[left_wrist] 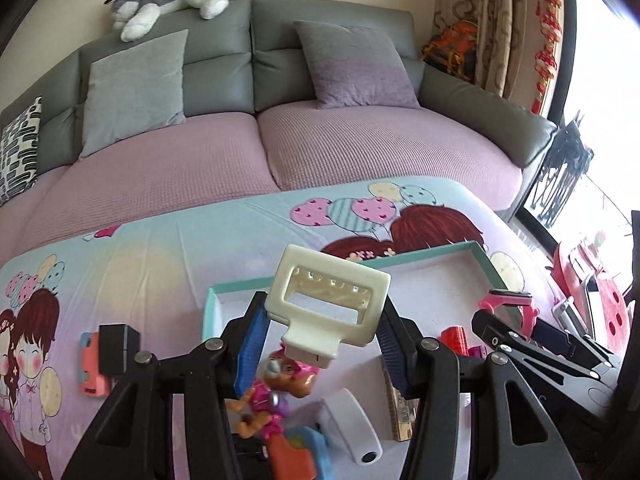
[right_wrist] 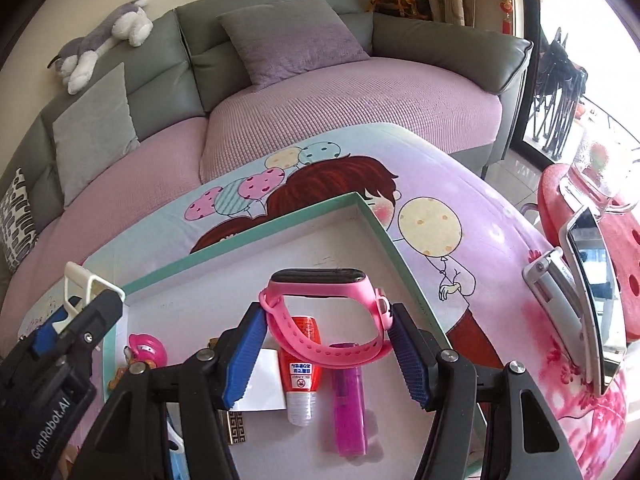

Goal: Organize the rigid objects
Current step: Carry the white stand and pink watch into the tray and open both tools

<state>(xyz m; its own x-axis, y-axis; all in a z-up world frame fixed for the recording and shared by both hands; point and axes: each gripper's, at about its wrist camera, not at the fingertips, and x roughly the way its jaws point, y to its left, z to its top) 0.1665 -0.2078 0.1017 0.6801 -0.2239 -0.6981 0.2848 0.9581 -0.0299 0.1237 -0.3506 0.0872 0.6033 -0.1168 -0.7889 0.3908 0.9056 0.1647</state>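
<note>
My left gripper [left_wrist: 322, 328] is shut on a cream hair claw clip [left_wrist: 330, 300] and holds it above the teal-rimmed white tray [left_wrist: 424, 258]. The clip also shows at the left of the right wrist view [right_wrist: 86, 286]. My right gripper [right_wrist: 328, 336] is shut on a pink smartwatch [right_wrist: 326, 312] and holds it over the tray [right_wrist: 280, 220]. The watch shows at the right of the left wrist view [left_wrist: 510, 306]. In the tray below lie a red tube [right_wrist: 300, 372], a magenta lighter [right_wrist: 350, 412], a pink dog figure [left_wrist: 276, 392] and a white cylinder [left_wrist: 354, 424].
A coral and black block [left_wrist: 106, 354] lies on the cartoon-print cloth [left_wrist: 160, 264] left of the tray. A phone in a stand [right_wrist: 588, 312] is on a red stool [right_wrist: 624, 216] at the right. A grey sofa [left_wrist: 256, 80] with cushions is behind.
</note>
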